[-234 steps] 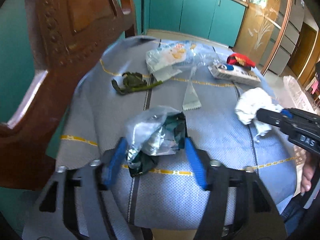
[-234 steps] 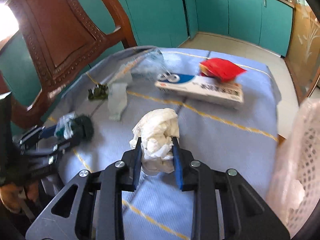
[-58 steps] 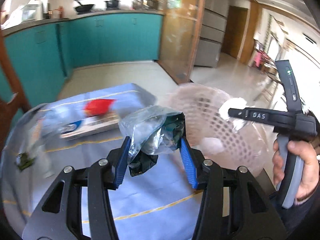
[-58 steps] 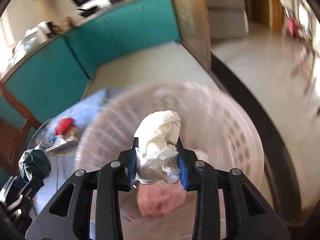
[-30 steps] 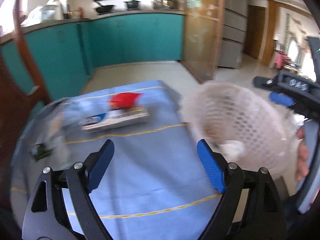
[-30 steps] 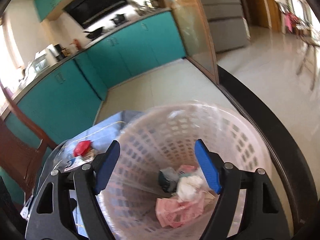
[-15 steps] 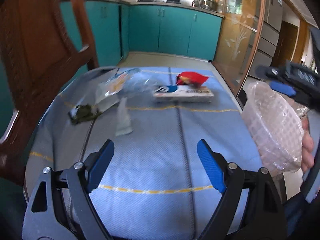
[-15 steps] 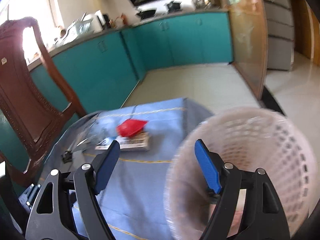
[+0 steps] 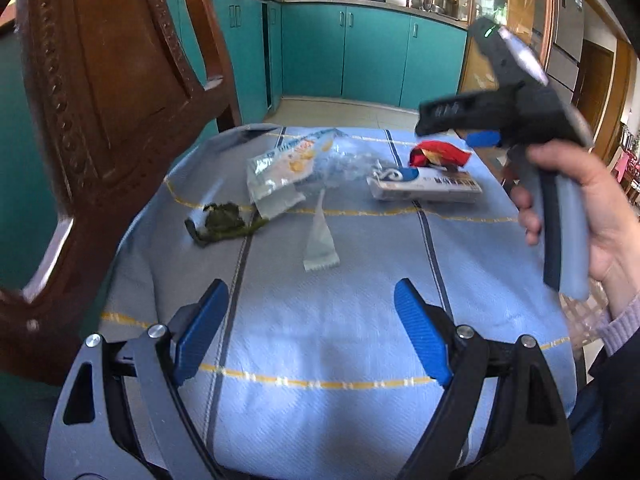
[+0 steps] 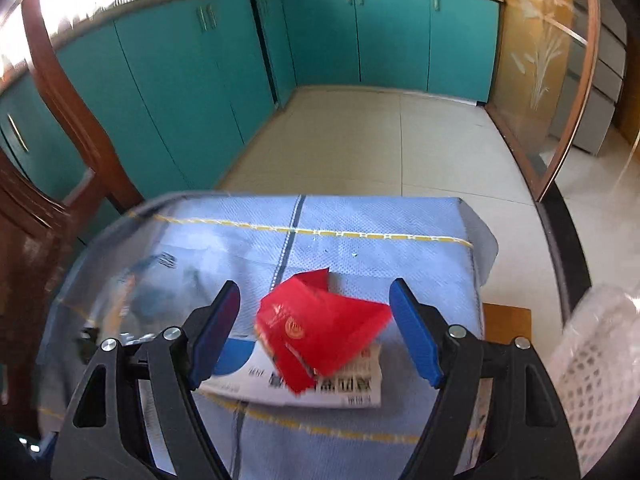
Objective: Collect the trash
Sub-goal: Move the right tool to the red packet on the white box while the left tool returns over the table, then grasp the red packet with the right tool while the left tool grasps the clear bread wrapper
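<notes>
Trash lies on a table with a blue cloth [image 9: 320, 340]. A red packet [image 10: 320, 324] rests on a white and blue box [image 10: 304, 384]; both also show in the left wrist view, the red packet [image 9: 440, 154] and the box [image 9: 424, 188]. My right gripper [image 10: 316, 336] is open and empty, hovering just above the red packet. My left gripper [image 9: 312, 332] is open and empty over the near cloth. Farther off lie a clear strip wrapper [image 9: 320, 240], a dark green scrap [image 9: 222, 222] and a clear printed bag [image 9: 280, 172].
A white lattice basket [image 10: 592, 360] stands off the table's right edge. A carved wooden chair [image 9: 100, 120] stands at the left side of the table. Teal cabinets [image 10: 360, 32] line the far wall across a tiled floor.
Both grippers have let go of their trash into the basket and swung back to the table. My right gripper has come in over the red packet. My left gripper has moved closer to the cloth.
</notes>
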Demonstrator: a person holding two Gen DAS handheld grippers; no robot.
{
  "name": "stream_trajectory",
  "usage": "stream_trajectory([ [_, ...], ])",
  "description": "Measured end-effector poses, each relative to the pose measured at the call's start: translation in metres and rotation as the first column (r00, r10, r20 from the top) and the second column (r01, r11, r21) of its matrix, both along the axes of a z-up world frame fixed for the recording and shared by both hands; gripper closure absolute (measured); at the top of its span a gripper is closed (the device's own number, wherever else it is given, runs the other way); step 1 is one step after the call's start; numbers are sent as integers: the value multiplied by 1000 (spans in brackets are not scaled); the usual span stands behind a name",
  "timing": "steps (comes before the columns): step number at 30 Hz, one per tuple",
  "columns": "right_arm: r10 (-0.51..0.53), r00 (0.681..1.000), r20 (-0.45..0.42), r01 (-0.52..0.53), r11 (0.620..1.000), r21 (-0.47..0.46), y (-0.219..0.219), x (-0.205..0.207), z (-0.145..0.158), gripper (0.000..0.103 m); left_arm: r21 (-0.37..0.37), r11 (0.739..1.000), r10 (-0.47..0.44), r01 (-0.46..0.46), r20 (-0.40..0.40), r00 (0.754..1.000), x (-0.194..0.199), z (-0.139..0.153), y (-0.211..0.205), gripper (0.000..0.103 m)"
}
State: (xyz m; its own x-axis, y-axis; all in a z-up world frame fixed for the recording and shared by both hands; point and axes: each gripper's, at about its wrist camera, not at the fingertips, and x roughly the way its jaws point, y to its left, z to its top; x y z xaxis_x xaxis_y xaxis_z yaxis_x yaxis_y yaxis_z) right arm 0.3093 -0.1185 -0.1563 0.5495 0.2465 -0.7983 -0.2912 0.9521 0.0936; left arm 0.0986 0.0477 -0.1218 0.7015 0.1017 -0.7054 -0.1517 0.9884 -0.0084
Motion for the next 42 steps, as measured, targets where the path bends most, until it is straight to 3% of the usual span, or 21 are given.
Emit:
stream_trajectory([
  [5, 73, 997, -30, -74, 997, -32, 11, 1, -15, 30, -10, 1000, -17, 18, 48, 999, 47, 20, 10, 16],
  [7, 117, 992, -38, -119, 992, -41, 14, -2, -18, 52, -32, 999, -17, 19, 56, 998, 74, 28, 15, 12],
  [9, 147, 988, -56, -148, 989, -18, 14, -6, -21, 65, -53, 998, -26, 29, 56, 998, 95, 31, 18, 10],
  [13, 173, 983, -63, -173, 985, 1, 11, -11, -21, 84, -94, 996, -8, 8, -3, 1000, 140, 28, 23, 4],
  [18, 186, 981, -59, -185, 982, 30, 5, -20, -19, 91, -131, 988, 67, -82, -117, 991, 174, 1, 28, 4],
  [21, 192, 980, -42, -191, 981, 45, 1, -27, -11, 91, -103, 991, 67, -88, -189, 980, 185, -20, 22, 4],
  [25, 192, 981, -18, -191, 979, 67, -6, -36, 1, 91, -76, 995, 55, -70, -188, 981, 182, -33, 17, 5],
  [28, 189, 982, 1, -188, 979, 81, -13, -42, 8, 91, -61, 996, 49, -62, -193, 980, 178, -36, 17, 23],
  [30, 189, 982, 13, -189, 978, 87, -18, -47, 12, 91, -46, 998, 33, -43, -200, 979, 175, -41, 15, 51],
  [31, 187, 982, 19, -188, 978, 91, -20, -51, 15, 91, -48, 998, 20, -31, -202, 979, 174, -43, 15, 57],
  [35, 187, 982, 35, -190, 976, 104, -28, -63, 22, 91, -38, 999, -12, 5, -176, 984, 161, -46, 9, 100],
  [42, 195, 977, 92, -204, 972, 112, -40, -80, 38, 91, -57, 998, 10, -15, -81, 997, 118, -26, 11, 101],
])
